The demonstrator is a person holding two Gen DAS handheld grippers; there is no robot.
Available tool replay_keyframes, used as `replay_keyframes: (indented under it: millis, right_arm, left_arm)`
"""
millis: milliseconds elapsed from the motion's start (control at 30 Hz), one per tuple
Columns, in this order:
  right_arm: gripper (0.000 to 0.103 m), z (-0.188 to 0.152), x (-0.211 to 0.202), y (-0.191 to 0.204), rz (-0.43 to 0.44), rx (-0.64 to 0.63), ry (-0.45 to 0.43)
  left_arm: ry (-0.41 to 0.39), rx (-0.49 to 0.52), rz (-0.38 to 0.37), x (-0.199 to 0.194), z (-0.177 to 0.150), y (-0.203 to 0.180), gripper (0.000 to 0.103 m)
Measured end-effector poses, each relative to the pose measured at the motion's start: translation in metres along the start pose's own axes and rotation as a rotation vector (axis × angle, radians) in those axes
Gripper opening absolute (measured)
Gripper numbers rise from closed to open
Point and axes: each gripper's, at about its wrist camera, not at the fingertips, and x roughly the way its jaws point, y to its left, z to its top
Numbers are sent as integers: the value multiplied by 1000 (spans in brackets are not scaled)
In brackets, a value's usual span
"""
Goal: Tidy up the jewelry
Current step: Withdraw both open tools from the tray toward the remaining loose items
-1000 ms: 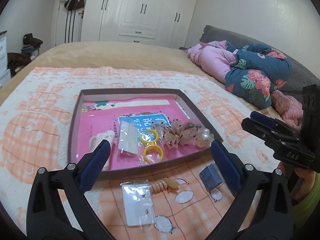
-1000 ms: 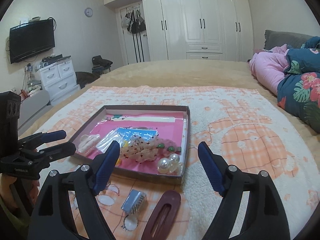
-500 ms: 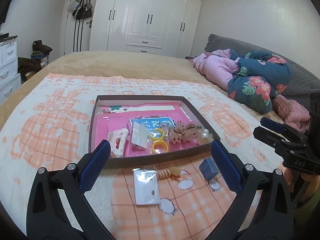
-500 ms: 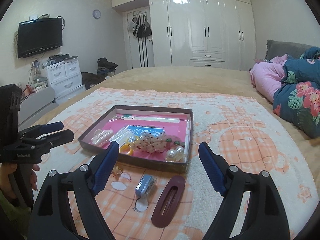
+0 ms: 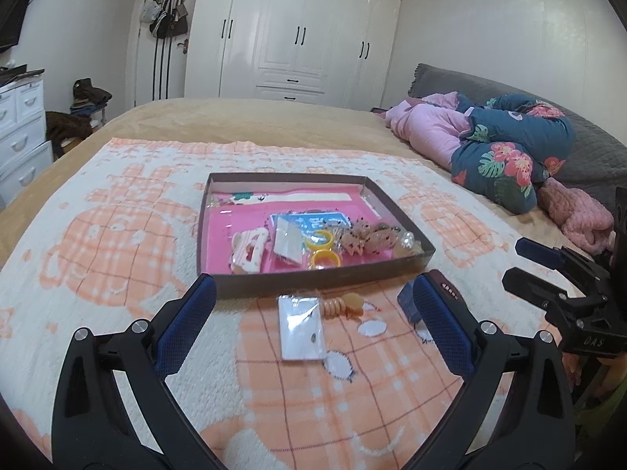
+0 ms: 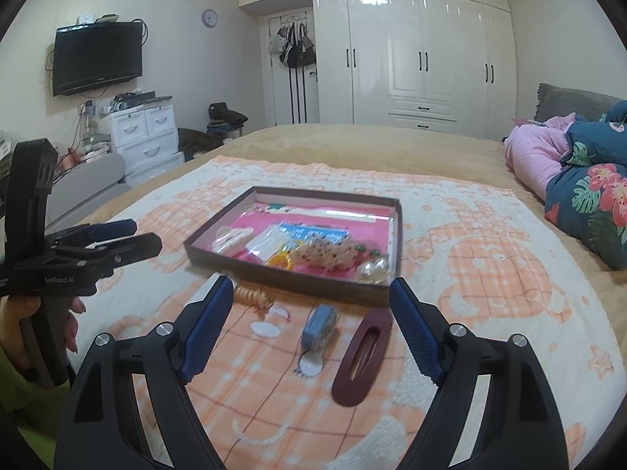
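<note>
A brown box [image 5: 313,276] with a pink lining lies on the orange-and-white blanket. It holds a white hair claw [image 5: 247,250], yellow rings [image 5: 323,250], a beaded scrunchie [image 5: 364,237] and pearls [image 6: 372,270]. In front of the box lie a small plastic packet [image 5: 301,327], an orange coil hair tie [image 6: 250,295], a blue clip [image 6: 319,327] and a maroon oval hair clip [image 6: 362,356]. My left gripper [image 5: 313,290] hangs open above the packet. My right gripper [image 6: 310,288] is open above the blue clip. Both are empty, and each shows in the other's view.
Rolled pink and floral bedding [image 5: 490,149] and a pink knit item [image 5: 576,215] lie at the bed's right side. White drawers [image 6: 145,133] and a wall television [image 6: 98,56] stand off the left. A hand [image 6: 23,325] holds the left gripper's handle.
Both grippers have drawn back from the box, which now looks smaller and farther off. More of the blanket and the loose items in front of the box shows. Both stay open.
</note>
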Motion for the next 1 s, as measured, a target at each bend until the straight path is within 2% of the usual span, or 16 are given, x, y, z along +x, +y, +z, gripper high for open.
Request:
replay_keyframes:
  millis: [367, 600, 1000]
  right_arm:
    - [79, -24, 13, 21, 39, -30, 70]
    - [79, -32, 27, 21, 36, -28, 112]
    - [75, -37, 55, 14, 22, -31, 165]
  left_arm:
    - [50, -11, 20, -2, -22, 12, 92]
    - [106, -25, 24, 12, -35, 20, 92]
    - [197, -34, -43, 48, -49, 23, 92]
